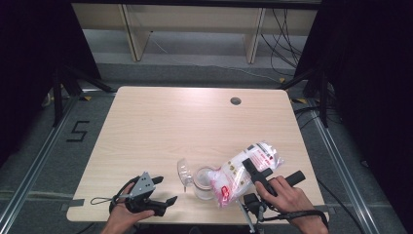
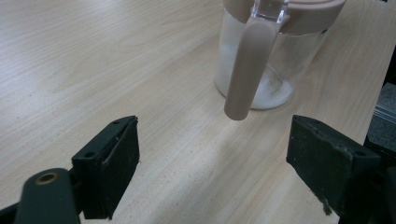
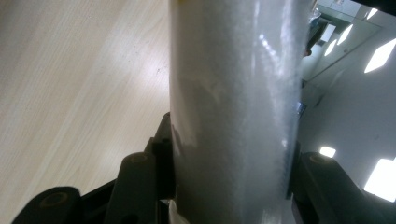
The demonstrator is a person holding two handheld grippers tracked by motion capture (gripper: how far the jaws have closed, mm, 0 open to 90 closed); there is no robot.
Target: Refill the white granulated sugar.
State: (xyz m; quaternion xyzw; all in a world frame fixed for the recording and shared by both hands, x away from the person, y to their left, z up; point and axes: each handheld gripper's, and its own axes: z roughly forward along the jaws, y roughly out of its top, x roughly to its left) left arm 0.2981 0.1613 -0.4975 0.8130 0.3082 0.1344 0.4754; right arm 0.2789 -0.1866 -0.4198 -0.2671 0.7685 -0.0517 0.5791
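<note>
The work in hand looks like pouring white granules from a plastic bag (image 1: 246, 170) into a clear jar (image 1: 203, 182). In the high view the bag lies tilted at the lower right of the frame, its lower end over the jar's mouth, and the jar stands near the table's (image 1: 195, 122) bottom edge at the centre. The right gripper (image 1: 253, 171) clamps the bag across its middle; in the right gripper view its two black jaws press on either side of the bag's pale, bulging body (image 3: 233, 116), so the grip is a firm hold on a thick thing, not a pinch.

The left gripper (image 1: 165, 191) rests at the lower left of the high view, apart from the jar, with its jaws wide and nothing between them. In the left gripper view the jar (image 2: 261, 60) shows at the upper right with a little white powder at its bottom, and its beige lid strap (image 2: 247, 65) hangs down in front.

To pour well, the bag's open corner should probably stay just above the jar's mouth, with the tilt raised slowly so the contents do not surge. The light jar could slide or tip, so the idle left gripper would likely do best steadying its wall. Squeezing harder risks a sudden spill.
</note>
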